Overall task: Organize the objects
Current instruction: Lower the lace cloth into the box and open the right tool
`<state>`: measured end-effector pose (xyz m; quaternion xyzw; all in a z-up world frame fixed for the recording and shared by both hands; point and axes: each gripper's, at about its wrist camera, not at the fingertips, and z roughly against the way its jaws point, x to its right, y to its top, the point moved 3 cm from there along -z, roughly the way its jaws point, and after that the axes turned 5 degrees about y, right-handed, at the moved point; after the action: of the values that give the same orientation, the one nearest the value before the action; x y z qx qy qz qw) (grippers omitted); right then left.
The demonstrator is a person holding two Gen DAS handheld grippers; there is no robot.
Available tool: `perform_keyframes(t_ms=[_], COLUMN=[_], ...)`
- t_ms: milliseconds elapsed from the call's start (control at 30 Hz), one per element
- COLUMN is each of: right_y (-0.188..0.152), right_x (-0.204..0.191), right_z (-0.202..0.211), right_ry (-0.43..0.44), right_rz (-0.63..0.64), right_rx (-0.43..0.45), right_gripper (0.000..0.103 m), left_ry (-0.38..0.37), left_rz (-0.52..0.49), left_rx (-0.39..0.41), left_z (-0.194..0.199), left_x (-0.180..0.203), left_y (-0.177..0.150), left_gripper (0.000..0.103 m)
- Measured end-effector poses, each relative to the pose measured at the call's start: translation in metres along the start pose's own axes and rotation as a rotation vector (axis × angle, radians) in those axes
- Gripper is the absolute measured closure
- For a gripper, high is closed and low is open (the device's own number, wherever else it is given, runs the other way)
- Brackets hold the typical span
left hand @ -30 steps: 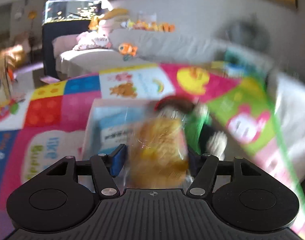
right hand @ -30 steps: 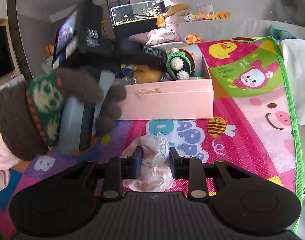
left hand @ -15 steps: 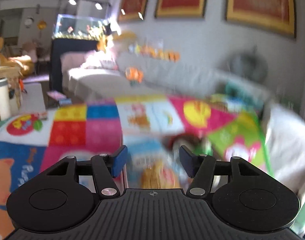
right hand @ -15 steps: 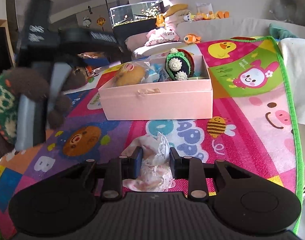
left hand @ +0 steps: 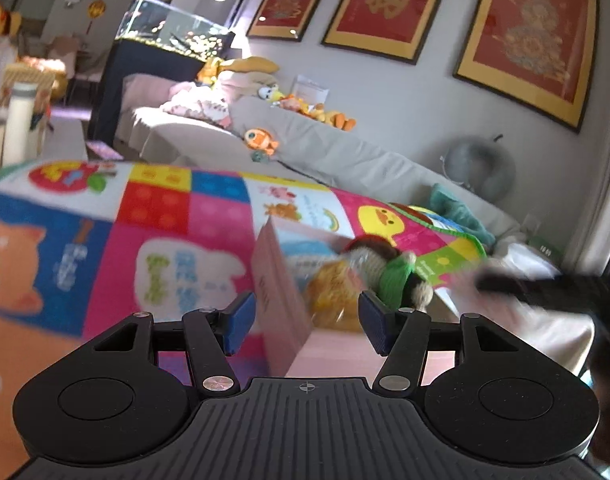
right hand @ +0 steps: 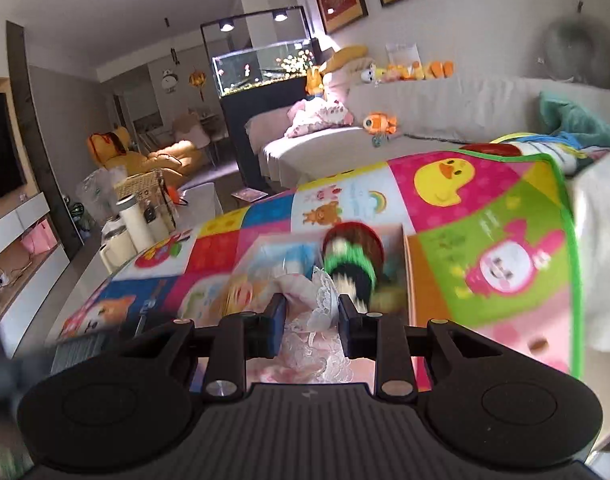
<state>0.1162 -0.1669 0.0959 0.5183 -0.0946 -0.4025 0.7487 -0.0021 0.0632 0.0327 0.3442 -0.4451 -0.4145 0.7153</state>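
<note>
Inside the pink box lie a knit doll and a yellow toy. Right gripper clamps lace cloth above it, not yet placed. Left gripper stands half-open, empty.

A box sits on the play mat. Inside it a knitted doll lies at the right, a bagged toy left of it. The sofa runs behind the mat, a fish toy on its seat and a row of plush toys on its backrest. The aquarium stands beyond the sofa's left end. A lace cloth sits between the right hand-held gripper's pads, before the box.
</note>
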Motion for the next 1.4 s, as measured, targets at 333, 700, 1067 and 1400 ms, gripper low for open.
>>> perform_keyframes(t_ms=[333, 700, 1067, 1400], right_y=[-0.013, 0.0, -0.057, -0.057], right_x=[0.001, -0.007, 0.037, -0.009], right_z=[-0.114, -0.048, -0.016, -0.068], right_ry=[-0.148, -0.125, -0.141, -0.054], right_rz=[-0.018, 0.145, 0.233, 0.354], right_rx=[-0.253, -0.104, -0.142, -0.133], right_gripper=[0.077, 0.048, 0.038, 0.038], left_ry=[-0.016, 0.015, 0.328, 0.508], left_rz=[0.14, 0.048, -0.152, -0.163], left_rx=[-0.035, -0.114, -0.325, -0.252], left_z=[-0.005, -0.016, -0.09, -0.065], left_x=[-0.043, -0.012, 0.012, -0.036], left_y=[-0.018, 0.02, 0.019, 0.029], left_gripper=[0.041, 0.041, 0.021, 0.003])
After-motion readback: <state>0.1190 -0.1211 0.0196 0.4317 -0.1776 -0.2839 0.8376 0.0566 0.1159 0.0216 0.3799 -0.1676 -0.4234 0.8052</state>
